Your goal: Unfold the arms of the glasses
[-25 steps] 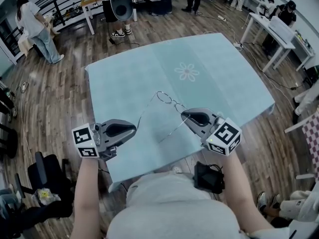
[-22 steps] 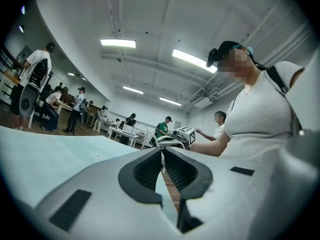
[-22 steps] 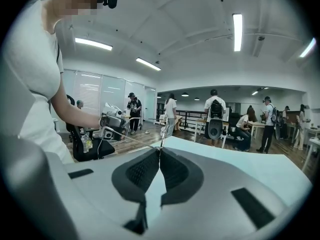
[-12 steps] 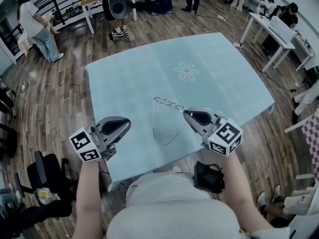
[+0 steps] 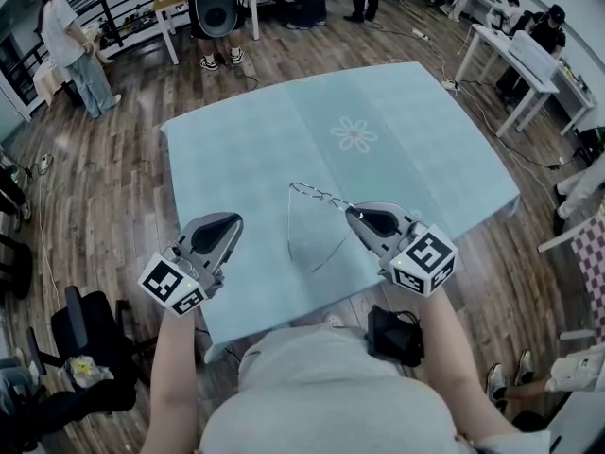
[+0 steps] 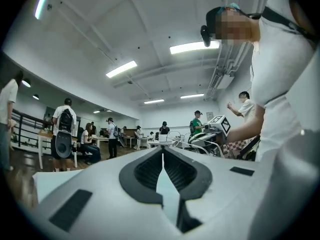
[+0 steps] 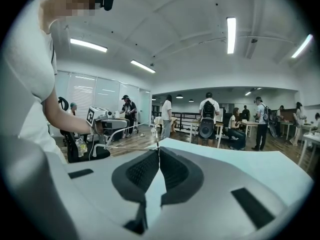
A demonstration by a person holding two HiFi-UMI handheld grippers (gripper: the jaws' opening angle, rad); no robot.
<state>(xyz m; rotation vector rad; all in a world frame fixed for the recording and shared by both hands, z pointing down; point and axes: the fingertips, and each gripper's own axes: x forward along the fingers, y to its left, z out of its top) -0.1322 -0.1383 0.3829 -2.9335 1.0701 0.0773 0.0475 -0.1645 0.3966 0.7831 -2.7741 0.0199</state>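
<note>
Item: glasses (image 5: 314, 194) — thin wire frame, held clear above the table (image 5: 236, 149), over its near half. The frame is pinched at one end of its front by the right gripper (image 5: 350, 213), whose jaws are seen pressed together on the wire in the right gripper view. One arm is seen hanging almost straight down from the far end of the front; the other slants down and back towards the person from just beside the gripping tips. Whether either arm touches the cloth cannot be told. Left gripper (image 5: 233, 221): held to the left of the glasses and apart from them, its jaws brought together at the tips with nothing lodged between them, as shown in the left gripper view. Marker cubes are carried at the rear of both grippers, next to the hands. Table: covered by a pale blue cloth with a single flower motif (image 5: 354, 136) printed near the middle, well beyond the glasses. Surroundings — wood-plank floor (image 5: 113, 187); a black loudspeaker (image 5: 216, 8) beyond the far table corner; white desks (image 5: 525, 60) at upper right; several people standing or seated around the edge of the room
</note>
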